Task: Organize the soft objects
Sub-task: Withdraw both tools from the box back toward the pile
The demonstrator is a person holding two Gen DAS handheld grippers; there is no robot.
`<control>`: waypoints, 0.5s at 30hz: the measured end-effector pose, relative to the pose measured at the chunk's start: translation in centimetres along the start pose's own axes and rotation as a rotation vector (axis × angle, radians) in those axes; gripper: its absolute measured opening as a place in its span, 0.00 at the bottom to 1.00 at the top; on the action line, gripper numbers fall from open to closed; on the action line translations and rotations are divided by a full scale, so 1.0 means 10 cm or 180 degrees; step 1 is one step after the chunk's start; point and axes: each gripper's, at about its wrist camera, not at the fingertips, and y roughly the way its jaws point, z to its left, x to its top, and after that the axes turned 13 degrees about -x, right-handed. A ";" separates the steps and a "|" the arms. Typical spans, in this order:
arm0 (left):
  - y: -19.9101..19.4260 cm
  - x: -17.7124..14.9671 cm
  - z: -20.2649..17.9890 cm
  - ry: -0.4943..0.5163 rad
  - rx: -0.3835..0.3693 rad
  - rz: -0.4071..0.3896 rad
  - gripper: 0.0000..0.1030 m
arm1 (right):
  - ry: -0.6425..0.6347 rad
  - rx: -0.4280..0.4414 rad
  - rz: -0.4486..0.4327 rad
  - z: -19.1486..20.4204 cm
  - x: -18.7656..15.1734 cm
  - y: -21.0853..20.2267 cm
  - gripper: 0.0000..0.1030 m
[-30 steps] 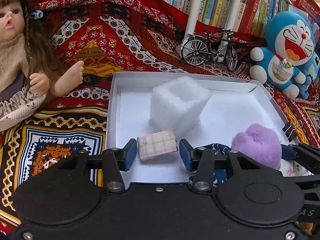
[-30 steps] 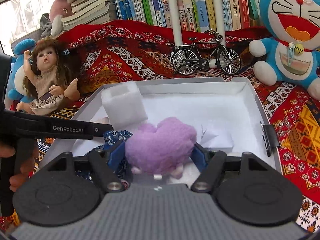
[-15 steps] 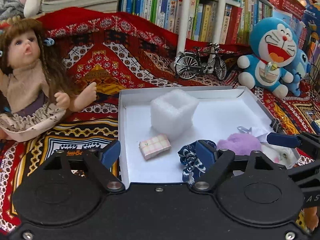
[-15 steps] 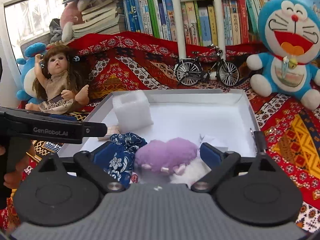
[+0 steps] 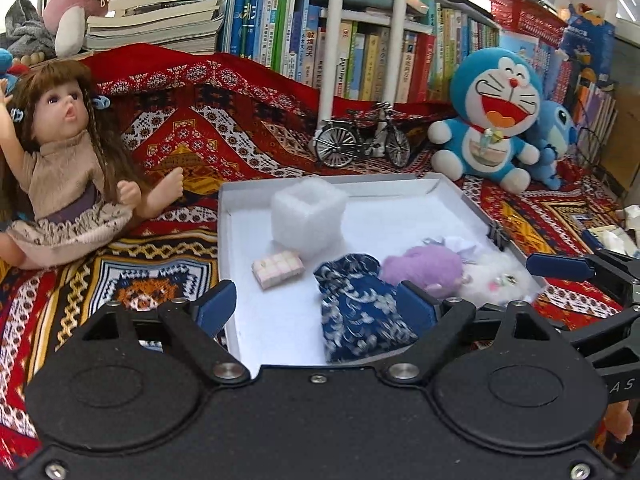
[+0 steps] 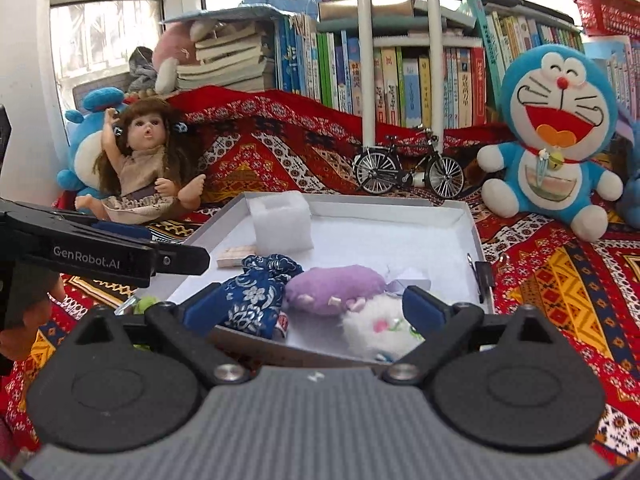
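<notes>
Five soft things are seen in one white tray (image 5: 224, 240): a foam block (image 5: 306, 214), a checked pad (image 5: 277, 269), a blue floral pouch (image 5: 356, 304), a purple plush (image 5: 424, 266) and a white plush (image 5: 494, 278). Both tools, left tool (image 5: 316, 306) and right tool (image 6: 308, 308), have just been opened wide, nothing gripped. The tray is set on a red patterned cloth (image 5: 240, 120), flanked by one doll (image 5: 68, 152), one model bicycle (image 5: 362, 140) and a blue cat plush (image 5: 490, 116); packed bookshelves (image 5: 360, 60) are seen behind.
</notes>
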 end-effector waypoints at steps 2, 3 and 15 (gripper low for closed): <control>-0.05 -0.06 -0.03 -0.0002 -0.0019 -0.0026 0.84 | -0.0005 -0.0003 -0.0048 0.00 -0.04 -0.08 0.97; -0.08 -0.09 -0.04 -0.0001 -0.0028 -0.0040 0.84 | -0.0011 0.0001 -0.0073 0.01 -0.07 -0.12 0.98; -0.34 -0.44 -0.15 -0.0052 -0.0075 -0.0175 0.84 | -0.0049 0.0055 -0.0200 0.14 -0.33 -0.43 0.98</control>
